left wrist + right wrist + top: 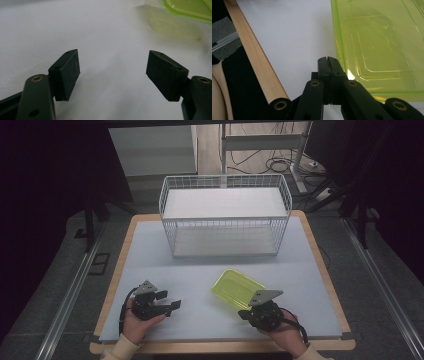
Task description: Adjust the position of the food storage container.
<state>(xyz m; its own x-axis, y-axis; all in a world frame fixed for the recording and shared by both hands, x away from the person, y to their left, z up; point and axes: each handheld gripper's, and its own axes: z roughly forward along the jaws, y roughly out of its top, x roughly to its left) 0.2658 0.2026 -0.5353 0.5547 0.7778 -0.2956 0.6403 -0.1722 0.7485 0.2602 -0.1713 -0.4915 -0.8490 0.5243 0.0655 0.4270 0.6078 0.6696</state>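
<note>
- Left gripper, lower left of the high view: jaws spread, nothing between them.
- Right gripper, lower right: jaws pressed together, empty, just beside the container's near edge.
- Yellow-green container lies on the table, lower centre-right, in front of the wire basket.

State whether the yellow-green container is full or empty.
Empty: the yellow-green container is see-through, and only its bare moulded bottom shows in the right gripper view.

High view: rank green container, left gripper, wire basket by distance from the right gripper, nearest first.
From the right gripper:
1. green container, just ahead of it, near the table's front.
2. left gripper, across the table's front, toward the left.
3. wire basket, at the table's far edge.
</note>
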